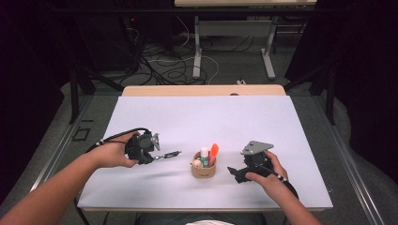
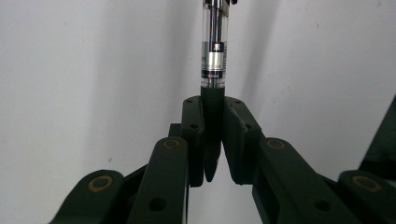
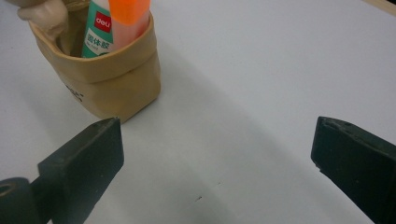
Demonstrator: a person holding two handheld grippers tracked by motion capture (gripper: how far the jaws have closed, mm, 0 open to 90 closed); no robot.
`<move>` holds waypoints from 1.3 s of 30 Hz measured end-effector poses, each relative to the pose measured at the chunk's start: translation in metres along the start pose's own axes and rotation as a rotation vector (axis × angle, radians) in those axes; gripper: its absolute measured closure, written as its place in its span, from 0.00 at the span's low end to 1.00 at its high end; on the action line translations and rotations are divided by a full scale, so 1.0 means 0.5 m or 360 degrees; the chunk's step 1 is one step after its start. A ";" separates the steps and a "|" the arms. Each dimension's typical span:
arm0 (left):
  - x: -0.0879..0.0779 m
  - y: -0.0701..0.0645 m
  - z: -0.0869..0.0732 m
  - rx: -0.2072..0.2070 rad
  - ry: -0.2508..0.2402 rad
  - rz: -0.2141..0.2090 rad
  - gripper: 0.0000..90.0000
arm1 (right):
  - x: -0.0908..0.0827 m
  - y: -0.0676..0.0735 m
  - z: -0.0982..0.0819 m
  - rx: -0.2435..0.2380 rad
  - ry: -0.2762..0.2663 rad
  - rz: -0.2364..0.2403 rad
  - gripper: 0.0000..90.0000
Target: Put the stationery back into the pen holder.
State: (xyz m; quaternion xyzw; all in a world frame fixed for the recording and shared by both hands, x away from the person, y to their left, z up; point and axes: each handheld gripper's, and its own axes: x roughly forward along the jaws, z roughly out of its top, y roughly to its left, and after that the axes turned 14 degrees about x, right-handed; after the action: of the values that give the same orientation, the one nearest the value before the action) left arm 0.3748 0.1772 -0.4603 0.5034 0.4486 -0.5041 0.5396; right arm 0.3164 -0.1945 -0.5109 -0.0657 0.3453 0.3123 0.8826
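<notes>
My left gripper [image 1: 157, 157] is shut on a clear-barrelled pen [image 1: 170, 154] with a black grip; it hangs a little above the white table cover, left of the pouch. The left gripper view shows the pen [image 2: 213, 56] pinched at its dark end between the two pads, its barrel pointing away. A small tan paper pouch [image 1: 203, 169] stands in the middle front and holds a glue stick [image 1: 204, 153], an orange marker [image 1: 213, 152] and a pale rounded thing. My right gripper [image 1: 233, 171] rests open just right of the pouch [image 3: 112, 79], nothing between its jaws.
The white cover [image 1: 202, 117] lies over a wooden table with its far edge [image 1: 202, 90] showing. Beyond it are table legs and loose cables on the floor. Dark curtains flank both sides.
</notes>
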 end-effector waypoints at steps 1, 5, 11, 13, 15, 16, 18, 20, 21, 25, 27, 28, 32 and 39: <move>-0.003 -0.001 -0.001 -0.0015 -0.0004 0.0002 0.88 | 0.001 0.001 0.001 -0.0010 -0.0026 -0.0012 0.02; -0.015 -0.002 0.001 -0.0067 -0.0017 -0.0033 0.88 | -0.006 0.007 0.017 -0.0061 -0.0028 -0.0010 0.02; -0.039 0.004 0.005 -0.0114 -0.0079 -0.0048 0.88 | -0.027 0.025 0.052 -0.0188 -0.0114 0.0001 0.00; -0.047 0.006 0.008 -0.0129 -0.0097 -0.0060 0.88 | -0.032 0.032 0.061 -0.0216 -0.0098 0.0014 0.00; -0.056 0.008 0.011 -0.0136 -0.0110 -0.0076 0.88 | -0.034 0.038 0.071 -0.0261 -0.0095 0.0016 0.00; -0.061 0.007 0.013 -0.0137 -0.0113 -0.0086 0.88 | -0.035 0.041 0.076 -0.0274 -0.0100 0.0004 0.00; -0.069 0.007 0.016 -0.0144 -0.0129 -0.0104 0.88 | -0.037 0.049 0.085 -0.0289 -0.0103 0.0018 0.00; -0.076 0.006 0.019 -0.0151 -0.0147 -0.0119 0.88 | -0.041 0.058 0.093 -0.0325 -0.0112 0.0033 0.00; -0.078 0.005 0.020 -0.0164 -0.0161 -0.0126 0.88 | -0.041 0.062 0.096 -0.0348 -0.0120 0.0027 0.00; -0.083 0.001 0.027 -0.0183 -0.0173 -0.0161 0.88 | -0.045 0.082 0.104 -0.0466 -0.0134 0.0003 0.02; -0.083 -0.004 0.031 -0.0194 -0.0164 -0.0178 0.88 | -0.048 0.092 0.106 -0.0537 -0.0152 -0.0004 0.06; -0.084 -0.007 0.034 -0.0202 -0.0157 -0.0188 0.88 | -0.050 0.098 0.107 -0.0568 -0.0169 -0.0014 0.10; -0.093 -0.017 0.048 -0.0250 -0.0224 -0.0243 0.88 | -0.055 0.123 0.111 -0.0693 -0.0219 0.0000 0.19; -0.099 -0.026 0.076 -0.0299 -0.0179 -0.0296 0.88 | -0.050 0.165 0.116 -0.0916 -0.0258 -0.0017 0.35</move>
State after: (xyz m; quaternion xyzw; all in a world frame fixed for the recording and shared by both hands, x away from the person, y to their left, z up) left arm 0.3567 0.1442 -0.4091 0.3780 0.5075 -0.5351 0.5597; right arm 0.2860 -0.1224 -0.4428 -0.2900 0.1706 0.3969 0.8540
